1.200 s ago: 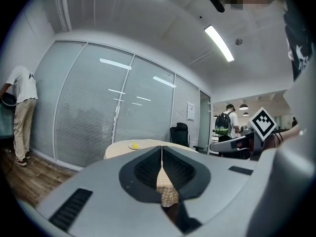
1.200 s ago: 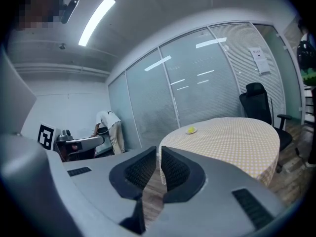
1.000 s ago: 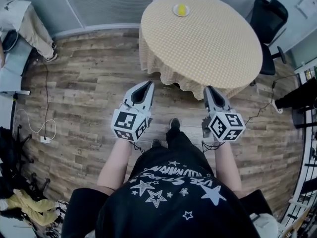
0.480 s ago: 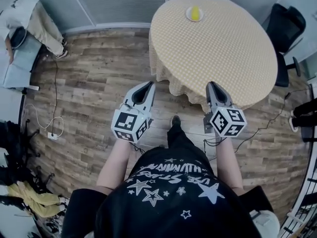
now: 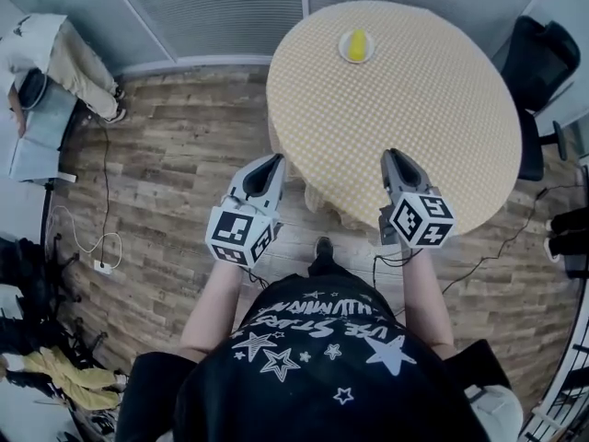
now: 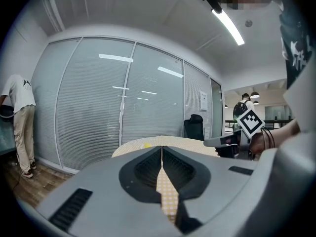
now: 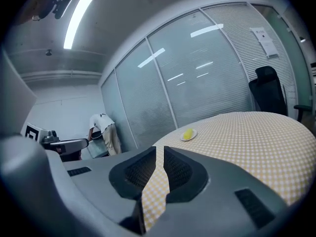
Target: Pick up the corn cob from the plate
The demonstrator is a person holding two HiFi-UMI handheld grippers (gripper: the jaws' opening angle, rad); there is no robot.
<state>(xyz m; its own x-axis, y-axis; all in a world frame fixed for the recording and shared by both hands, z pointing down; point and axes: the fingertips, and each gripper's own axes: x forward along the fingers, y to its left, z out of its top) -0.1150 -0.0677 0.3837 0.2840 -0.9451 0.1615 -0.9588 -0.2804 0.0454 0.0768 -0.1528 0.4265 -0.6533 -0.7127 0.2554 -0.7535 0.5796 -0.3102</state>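
The yellow corn cob (image 5: 356, 44) lies on a small white plate (image 5: 344, 55) at the far side of a round table with a yellow checked cloth (image 5: 414, 109). The right gripper view shows the corn cob (image 7: 187, 134) far ahead on the plate (image 7: 193, 136). It is a small yellow spot (image 6: 146, 144) in the left gripper view. My left gripper (image 5: 274, 158) is shut and empty, beside the table's near-left edge. My right gripper (image 5: 394, 154) is also shut and empty, its tip over the near part of the cloth. Both are far from the plate.
A black office chair (image 5: 545, 58) stands right of the table. A person (image 5: 55, 53) bends over a seat at the far left by the glass wall. A cable and socket (image 5: 99, 263) lie on the wooden floor at left. Clutter sits at the lower left.
The table has drawn nearer in the head view. Both grippers have come forward from over the floor to the table's near edge. The jaws stayed shut.
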